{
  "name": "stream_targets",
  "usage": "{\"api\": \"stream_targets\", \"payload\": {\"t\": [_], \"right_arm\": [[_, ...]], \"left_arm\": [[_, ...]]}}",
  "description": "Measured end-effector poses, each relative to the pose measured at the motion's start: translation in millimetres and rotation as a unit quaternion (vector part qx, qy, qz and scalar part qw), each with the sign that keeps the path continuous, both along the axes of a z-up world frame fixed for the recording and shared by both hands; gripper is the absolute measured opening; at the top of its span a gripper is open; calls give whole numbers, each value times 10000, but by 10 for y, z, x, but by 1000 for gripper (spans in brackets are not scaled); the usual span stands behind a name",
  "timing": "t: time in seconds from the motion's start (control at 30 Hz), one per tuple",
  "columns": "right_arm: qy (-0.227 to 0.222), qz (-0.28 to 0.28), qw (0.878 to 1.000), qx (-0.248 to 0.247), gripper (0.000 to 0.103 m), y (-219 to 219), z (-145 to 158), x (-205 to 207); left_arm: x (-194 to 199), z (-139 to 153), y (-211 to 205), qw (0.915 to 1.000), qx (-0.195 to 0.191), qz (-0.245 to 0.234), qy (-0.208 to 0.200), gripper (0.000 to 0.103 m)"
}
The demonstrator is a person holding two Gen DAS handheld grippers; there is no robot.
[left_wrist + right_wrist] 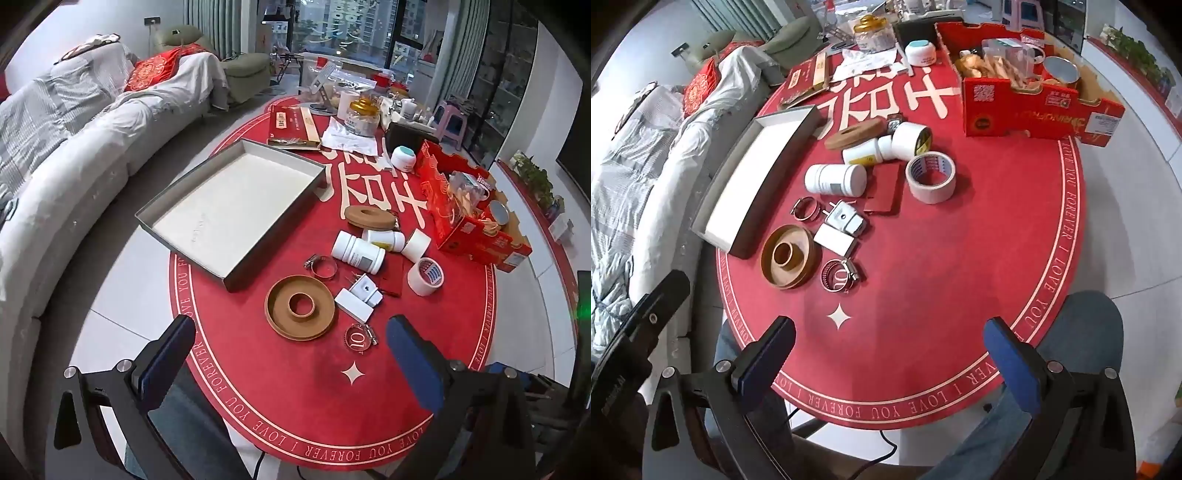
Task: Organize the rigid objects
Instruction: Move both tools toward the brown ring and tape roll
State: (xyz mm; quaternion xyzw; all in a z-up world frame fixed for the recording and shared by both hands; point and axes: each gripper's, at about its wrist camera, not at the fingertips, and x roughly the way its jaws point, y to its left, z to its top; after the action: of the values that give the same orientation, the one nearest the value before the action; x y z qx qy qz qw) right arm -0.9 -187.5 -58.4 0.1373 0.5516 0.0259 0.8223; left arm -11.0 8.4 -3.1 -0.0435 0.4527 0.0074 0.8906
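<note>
I hold the left gripper with its jaws spread wide and nothing between them, above the near edge of the red round table mat. The right gripper is likewise wide and empty, hovering over the same near edge.

Just ahead of the left gripper lie the tan ring-shaped dish, a hose clamp beside it, and a white flat box touching a white plug adapter. Beyond these are a second hose clamp, a white pill bottle on its side, a smaller bottle and a roll of tape. The empty grey tray, the likely destination, sits at left, partly overhanging the table edge.

Risks, as I judge them:
- The bottles may roll when nudged.
- The thin clamps may slip from the pads.
- Pressing on the tray's overhanging corner could tip it off the table.
- The adapter and flat box touch, so gripping one may drag the other.
</note>
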Motion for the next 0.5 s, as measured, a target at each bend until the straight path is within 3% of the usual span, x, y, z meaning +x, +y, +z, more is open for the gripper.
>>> {"api": "stream_targets", "payload": {"t": [0.5], "right_arm": [[259, -88, 9996, 121, 103, -62, -113, 24]], "left_arm": [[79, -93, 44, 9997, 72, 10, 243, 103]]}}
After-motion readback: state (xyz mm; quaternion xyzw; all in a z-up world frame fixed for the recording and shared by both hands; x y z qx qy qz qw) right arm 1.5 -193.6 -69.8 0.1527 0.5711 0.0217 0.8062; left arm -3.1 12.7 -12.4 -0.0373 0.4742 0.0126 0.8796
